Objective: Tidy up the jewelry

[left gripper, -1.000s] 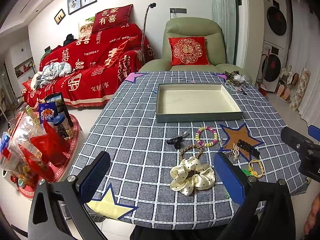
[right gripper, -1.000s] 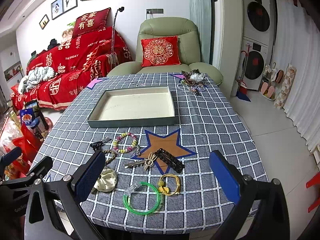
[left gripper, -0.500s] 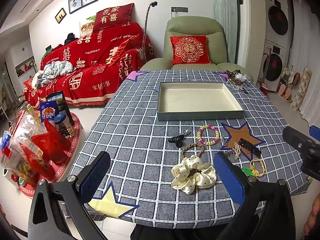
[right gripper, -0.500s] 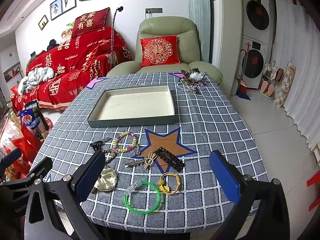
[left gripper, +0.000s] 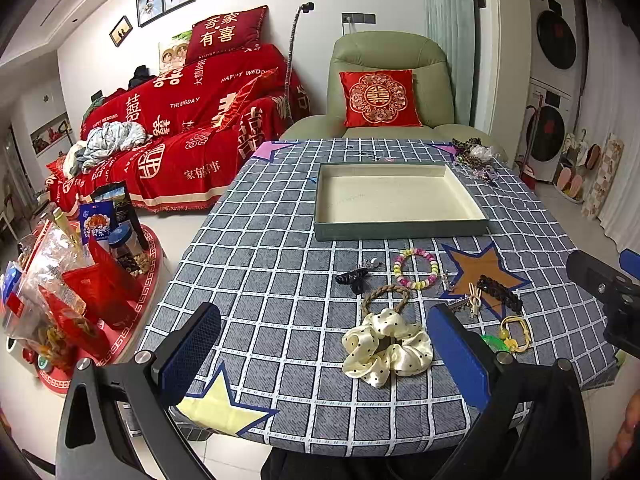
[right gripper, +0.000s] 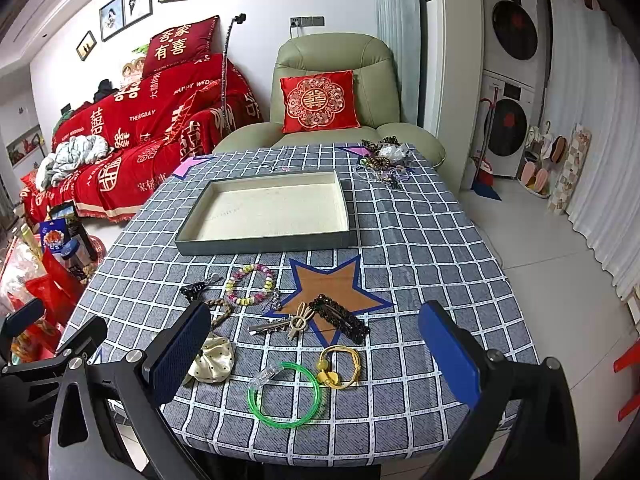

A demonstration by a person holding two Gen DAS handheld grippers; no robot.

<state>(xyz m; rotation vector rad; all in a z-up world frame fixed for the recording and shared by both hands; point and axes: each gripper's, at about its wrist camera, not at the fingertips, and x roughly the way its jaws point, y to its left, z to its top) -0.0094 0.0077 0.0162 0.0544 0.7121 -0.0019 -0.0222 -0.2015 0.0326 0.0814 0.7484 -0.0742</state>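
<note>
Checked tablecloth (left gripper: 280,280) carrying scattered jewelry, cream scrunchie (left gripper: 387,347) lying between left gripper (left gripper: 326,356) fingers, green bangle (right gripper: 285,395) between right gripper (right gripper: 320,354) fingers, both hovering spread wide, holding nothing

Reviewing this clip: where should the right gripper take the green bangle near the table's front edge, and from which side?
Judging by its pose, grip the green bangle from above, straddling its thin near rim, one finger inside the ring. It lies flat on the tablecloth, so a sideways approach finds little to pinch. The open right gripper is nearest.
</note>
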